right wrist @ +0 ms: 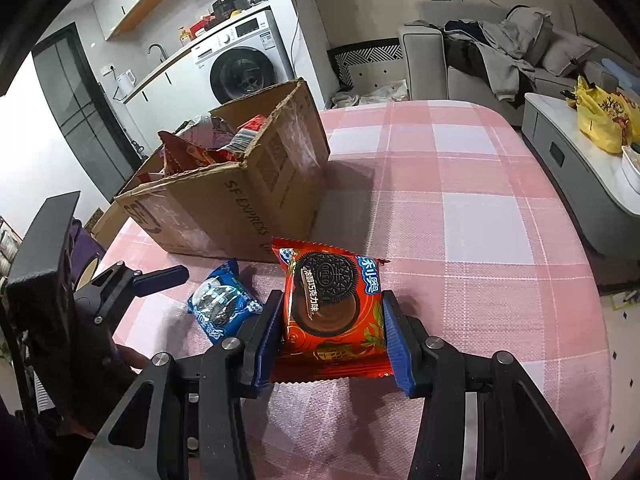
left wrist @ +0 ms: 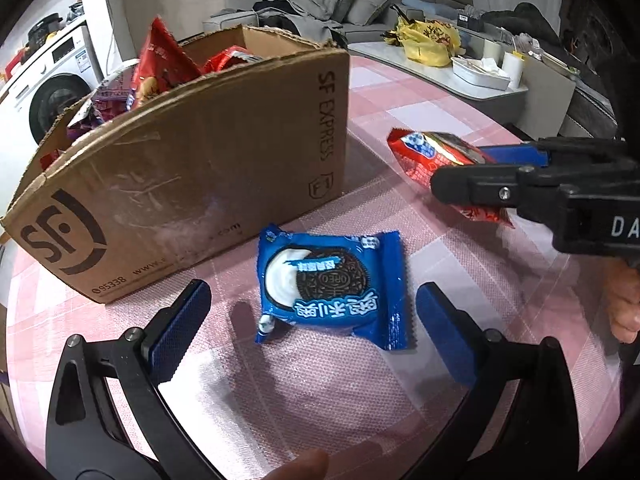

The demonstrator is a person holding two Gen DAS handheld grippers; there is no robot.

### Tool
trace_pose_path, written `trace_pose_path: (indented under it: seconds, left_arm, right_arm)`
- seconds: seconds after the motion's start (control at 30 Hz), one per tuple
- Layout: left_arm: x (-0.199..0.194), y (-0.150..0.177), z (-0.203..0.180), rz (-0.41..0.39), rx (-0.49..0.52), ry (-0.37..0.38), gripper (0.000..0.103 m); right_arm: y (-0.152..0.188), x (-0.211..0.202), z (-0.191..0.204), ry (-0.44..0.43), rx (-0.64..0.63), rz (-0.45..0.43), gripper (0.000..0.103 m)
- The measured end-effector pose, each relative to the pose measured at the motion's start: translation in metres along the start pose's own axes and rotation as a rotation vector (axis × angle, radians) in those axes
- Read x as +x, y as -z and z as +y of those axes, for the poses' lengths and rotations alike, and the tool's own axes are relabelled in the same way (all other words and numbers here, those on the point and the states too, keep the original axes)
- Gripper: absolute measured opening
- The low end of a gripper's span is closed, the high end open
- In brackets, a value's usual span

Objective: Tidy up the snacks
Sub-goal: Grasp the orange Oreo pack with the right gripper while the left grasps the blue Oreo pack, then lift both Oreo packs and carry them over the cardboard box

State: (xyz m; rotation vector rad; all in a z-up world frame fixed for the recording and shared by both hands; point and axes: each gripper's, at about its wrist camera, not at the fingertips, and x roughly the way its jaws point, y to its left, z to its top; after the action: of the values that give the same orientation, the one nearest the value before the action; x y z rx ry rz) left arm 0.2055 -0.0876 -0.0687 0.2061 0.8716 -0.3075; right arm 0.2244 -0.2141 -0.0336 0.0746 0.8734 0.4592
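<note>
A blue Oreo packet (left wrist: 334, 286) lies flat on the pink checked tablecloth, in front of a brown cardboard box (left wrist: 208, 168) holding several snack bags. My left gripper (left wrist: 312, 316) is open, its blue pads on either side of the blue packet and apart from it. My right gripper (right wrist: 330, 322) is shut on a red Oreo packet (right wrist: 332, 304), both pads pressed against its sides. In the left wrist view the red packet (left wrist: 432, 156) hangs off the table to the right of the box. The blue packet (right wrist: 224, 306) also shows in the right wrist view, left of the red one.
The cardboard box (right wrist: 248, 200) stands at the table's left, its top open. A low white table (left wrist: 440, 76) with a yellow bag (left wrist: 426, 42) stands beyond the far edge. A grey sofa and a washing machine (right wrist: 244, 64) are behind. A fingertip (left wrist: 300, 466) shows at the bottom.
</note>
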Motion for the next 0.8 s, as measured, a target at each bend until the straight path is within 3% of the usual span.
trace_pose_path:
  seconds: [0.3,0.37,0.43,0.5,0.6,0.8]
  left_arm:
    - [0.011,0.000,-0.009,0.026,0.021,-0.016,0.100]
    - [0.012,-0.001,-0.006,0.026,0.006,0.014,0.091]
    - [0.011,-0.001,0.000,0.026,-0.006,0.053,0.073]
    - [0.008,0.001,0.002,0.021,-0.015,0.087,0.062]
    - [0.005,0.002,0.000,0.005,0.008,0.071,0.049]
    - [-0.003,0.005,0.006,-0.006,0.002,0.097,0.044]
  right_arm:
    - [-0.001,-0.001,0.001,0.004,-0.005,-0.005,0.048]
    - [-0.001,-0.001,0.000,0.006,-0.005,-0.006,0.048]
    - [-0.001,-0.001,0.000,0.002,-0.003,-0.003,0.048]
    - [-0.001,-0.001,-0.001,-0.010,0.003,-0.002,0.048]
    - [-0.001,-0.001,0.002,-0.022,-0.003,-0.003,0.048]
    - [0.000,0.000,0.004,-0.023,-0.007,-0.001,0.048]
